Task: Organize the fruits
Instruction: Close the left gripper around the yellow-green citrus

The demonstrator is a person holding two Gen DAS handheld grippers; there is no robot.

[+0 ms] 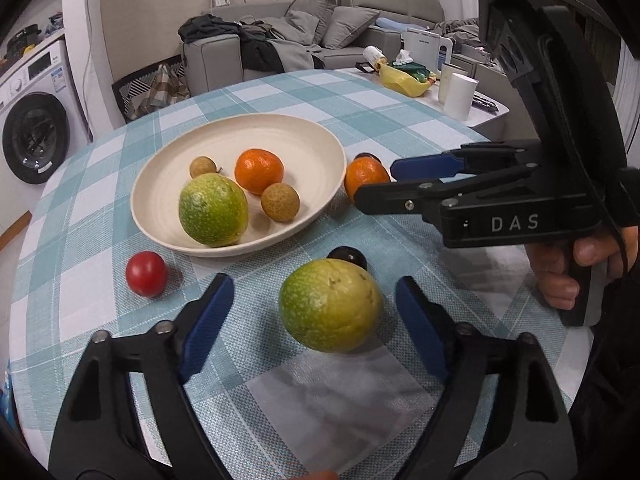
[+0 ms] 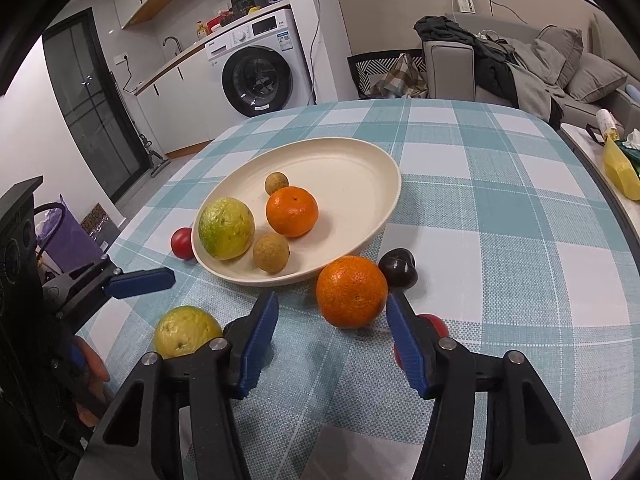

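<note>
- left gripper (image 1: 316,316) spread, straddling the green-yellow fruit (image 1: 331,306) at lower centre, pads apparently clear of it
- right gripper (image 2: 332,332) spread around the orange (image 2: 351,291); plate (image 2: 360,152) just beyond on the desk (image 2: 520,240)

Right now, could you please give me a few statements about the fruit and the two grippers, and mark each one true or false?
1. The plate holds four fruits. True.
2. The left gripper is clamped on the green-yellow fruit. False: its pads stand clear on both sides.
3. An orange lies on the tablecloth before the right gripper. True.
4. The red tomato lies in the plate. False: it sits beside the plate.
5. Both oranges are in the plate. False: only one orange is.
</note>
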